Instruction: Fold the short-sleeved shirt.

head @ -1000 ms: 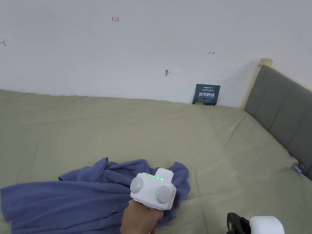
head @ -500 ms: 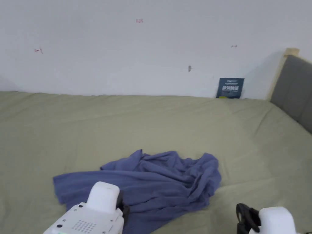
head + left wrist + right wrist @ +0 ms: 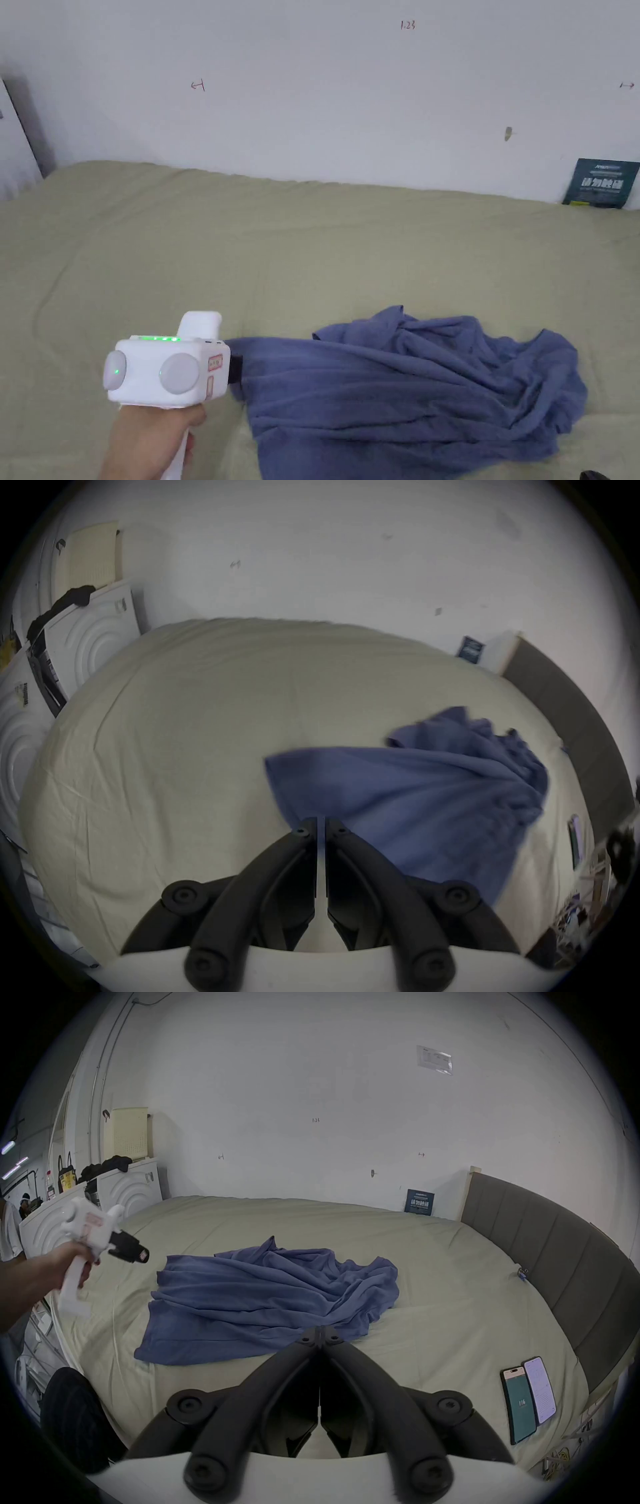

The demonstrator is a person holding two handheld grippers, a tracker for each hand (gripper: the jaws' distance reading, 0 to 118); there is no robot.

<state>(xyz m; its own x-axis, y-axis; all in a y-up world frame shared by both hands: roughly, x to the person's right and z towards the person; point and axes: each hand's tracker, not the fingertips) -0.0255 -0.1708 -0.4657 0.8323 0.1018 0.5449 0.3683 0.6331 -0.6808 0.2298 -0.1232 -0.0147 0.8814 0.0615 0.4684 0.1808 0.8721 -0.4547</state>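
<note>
Blue and rumpled, the short-sleeved shirt (image 3: 412,387) lies bunched on the green bedsheet (image 3: 250,250), so you're at the spreading-out stage; next, take hold of an edge and pull it flat. The right gripper view shows your left gripper (image 3: 140,1255) clenched, empty, just off the shirt's corner, plus two phones (image 3: 528,1400) by your equally empty, clenched right gripper (image 3: 321,1333).
</note>
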